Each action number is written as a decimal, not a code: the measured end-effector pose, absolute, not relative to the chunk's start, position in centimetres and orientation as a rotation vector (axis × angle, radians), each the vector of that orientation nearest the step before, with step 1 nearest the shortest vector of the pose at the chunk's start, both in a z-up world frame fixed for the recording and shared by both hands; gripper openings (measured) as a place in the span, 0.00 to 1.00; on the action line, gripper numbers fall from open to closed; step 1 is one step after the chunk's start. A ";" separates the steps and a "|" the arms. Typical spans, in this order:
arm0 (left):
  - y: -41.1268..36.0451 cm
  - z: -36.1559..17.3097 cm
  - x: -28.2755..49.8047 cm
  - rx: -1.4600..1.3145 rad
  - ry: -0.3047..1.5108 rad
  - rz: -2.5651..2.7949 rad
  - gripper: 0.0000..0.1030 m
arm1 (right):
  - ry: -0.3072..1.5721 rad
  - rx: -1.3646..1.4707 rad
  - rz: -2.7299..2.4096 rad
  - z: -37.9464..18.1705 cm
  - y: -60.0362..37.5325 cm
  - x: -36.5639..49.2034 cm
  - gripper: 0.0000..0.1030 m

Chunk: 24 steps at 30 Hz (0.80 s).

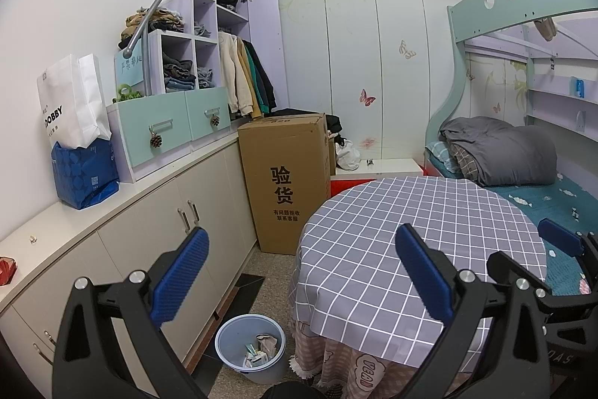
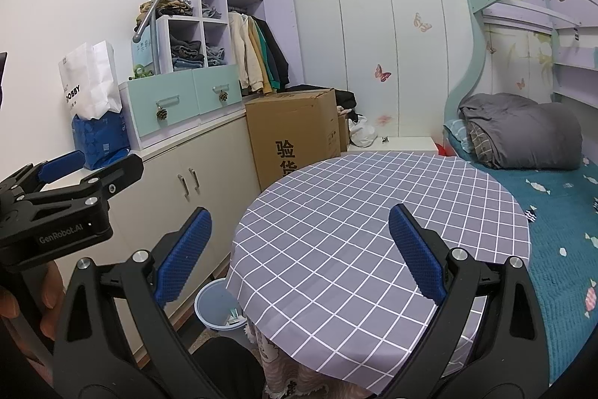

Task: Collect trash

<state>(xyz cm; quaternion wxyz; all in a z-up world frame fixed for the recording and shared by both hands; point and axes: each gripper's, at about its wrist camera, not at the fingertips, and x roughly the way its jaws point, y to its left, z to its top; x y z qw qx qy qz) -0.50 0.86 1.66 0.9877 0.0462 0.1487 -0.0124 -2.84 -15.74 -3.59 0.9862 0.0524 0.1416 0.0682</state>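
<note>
A pale blue waste bin [image 1: 249,347] stands on the floor to the left of the round table [image 1: 422,234] with the grey checked cloth. Crumpled paper and wrappers [image 1: 261,350] lie inside it. The bin also shows in the right wrist view [image 2: 218,307], partly hidden by the table edge. My left gripper [image 1: 299,272] is open and empty, raised above the bin and the table's left edge. My right gripper [image 2: 299,249] is open and empty above the table [image 2: 373,230]. The left gripper also appears at the left of the right wrist view [image 2: 71,171].
A long low cabinet [image 1: 149,212] runs along the left wall, with a blue bag [image 1: 84,174] and a white paper bag [image 1: 71,100] on top. A tall cardboard box [image 1: 287,182] stands beyond the bin. A bed [image 1: 542,182] lies right of the table. Something red [image 1: 5,270] sits on the cabinet's near end.
</note>
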 end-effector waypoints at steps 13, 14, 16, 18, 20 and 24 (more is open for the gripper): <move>1.7 1.7 -0.3 0.101 0.307 -0.026 0.95 | 0.288 0.106 0.141 -3.5 -15.9 -2.7 0.91; 1.9 1.6 -0.1 0.102 0.308 -0.028 0.95 | 0.287 0.106 0.141 -3.6 -15.8 -2.8 0.91; 2.1 1.5 0.0 0.104 0.310 -0.029 0.95 | 0.288 0.106 0.141 -3.5 -15.9 -2.7 0.91; 2.3 1.5 0.0 0.104 0.311 -0.031 0.95 | 0.290 0.106 0.143 -3.6 -16.0 -2.6 0.91; 2.5 1.5 0.0 0.106 0.311 -0.030 0.95 | 0.291 0.107 0.143 -3.6 -15.8 -2.6 0.91; 2.4 1.4 0.0 0.106 0.312 -0.030 0.95 | 0.292 0.108 0.144 -3.6 -15.8 -2.6 0.91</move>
